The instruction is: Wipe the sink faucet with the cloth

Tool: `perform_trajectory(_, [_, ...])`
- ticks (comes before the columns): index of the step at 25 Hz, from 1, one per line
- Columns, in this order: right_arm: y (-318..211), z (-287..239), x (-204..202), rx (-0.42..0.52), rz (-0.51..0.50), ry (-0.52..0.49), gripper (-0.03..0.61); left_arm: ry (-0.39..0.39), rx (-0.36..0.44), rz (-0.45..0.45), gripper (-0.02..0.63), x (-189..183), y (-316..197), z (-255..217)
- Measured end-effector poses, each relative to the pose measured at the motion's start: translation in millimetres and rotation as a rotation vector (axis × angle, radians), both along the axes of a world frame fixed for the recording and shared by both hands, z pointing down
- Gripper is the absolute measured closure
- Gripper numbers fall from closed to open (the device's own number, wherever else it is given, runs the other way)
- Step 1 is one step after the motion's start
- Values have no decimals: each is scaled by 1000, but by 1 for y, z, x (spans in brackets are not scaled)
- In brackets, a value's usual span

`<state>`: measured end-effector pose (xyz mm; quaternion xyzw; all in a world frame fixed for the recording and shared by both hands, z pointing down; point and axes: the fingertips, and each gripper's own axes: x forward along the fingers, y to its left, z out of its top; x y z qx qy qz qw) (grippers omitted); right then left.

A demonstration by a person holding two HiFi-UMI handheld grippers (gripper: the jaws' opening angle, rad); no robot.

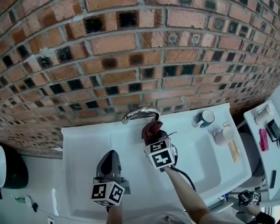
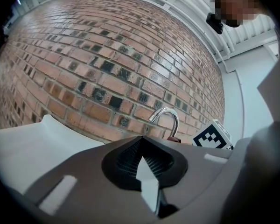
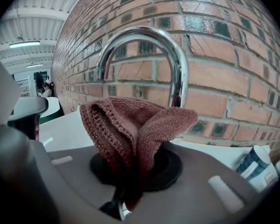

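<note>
Ribbed cloth (image 3: 135, 125) at the chrome faucet (image 3: 141, 32)
Right hand-held gripper (image 3: 123, 204) pinches the bunched maroon knit just beside the glossy arch; left hand-held gripper (image 2: 151, 190) is closed, empty.

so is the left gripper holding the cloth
No, the cloth is pinched in the right gripper; the left gripper holds nothing.

the curved faucet (image 3: 144, 33) is glossy, mirror-bright metal, the reddish-brown cloth (image 3: 130, 125) a coarse, ribbed knit, the brick wall (image 1: 130, 45) rough and matt with some shiny dark bricks, and the white sink (image 1: 84, 148) smooth and faintly glossy.
</note>
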<state>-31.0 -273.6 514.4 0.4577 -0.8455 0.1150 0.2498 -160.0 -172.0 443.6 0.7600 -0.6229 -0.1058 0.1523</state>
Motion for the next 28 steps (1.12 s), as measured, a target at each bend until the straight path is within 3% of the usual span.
perform_trajectory(5, [9,18,0,-11,-8,61,532,7,-21,-16,607,-5,0,6])
perform_trajectory(15, [19,24,-1,-14,-15,66,532,9,-32,7,607,5,-3,11])
perform_trajectory(28, [31,50,-8,-99,-33,34,532,8,-32,-13,607,-3,-2,12])
